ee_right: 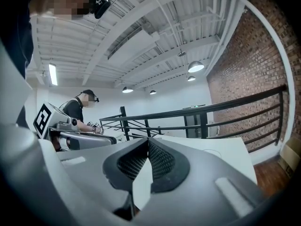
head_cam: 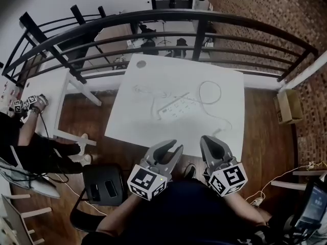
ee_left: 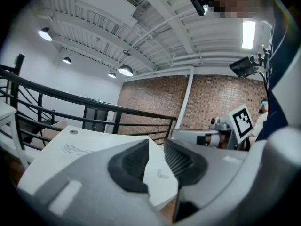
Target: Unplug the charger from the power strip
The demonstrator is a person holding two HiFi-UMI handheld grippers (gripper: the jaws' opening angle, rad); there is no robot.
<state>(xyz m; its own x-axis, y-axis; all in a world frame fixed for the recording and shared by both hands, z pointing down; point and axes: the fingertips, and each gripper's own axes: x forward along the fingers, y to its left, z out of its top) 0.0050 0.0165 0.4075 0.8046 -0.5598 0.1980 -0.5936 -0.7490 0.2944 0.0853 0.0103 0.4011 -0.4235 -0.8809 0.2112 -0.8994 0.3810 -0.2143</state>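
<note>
A white power strip [head_cam: 176,107] lies near the middle of the white table [head_cam: 138,126], with a white cord [head_cam: 210,92] looping off to its right. A thin coiled cable [head_cam: 144,90] lies to its left; the charger itself is too small to make out. Both grippers hang over the table's near edge, well short of the strip. My left gripper [head_cam: 176,147] [ee_left: 156,142] has a narrow gap between its jaws and nothing in it. My right gripper [head_cam: 204,139] [ee_right: 148,142] is shut and empty, its tips meeting.
A black railing [head_cam: 204,29] curves behind the table. A cardboard box [head_cam: 288,106] stands on the floor at right. At left are a white desk [head_cam: 51,86] and a seated person [head_cam: 25,131]. A black stool [head_cam: 104,188] stands by my left arm.
</note>
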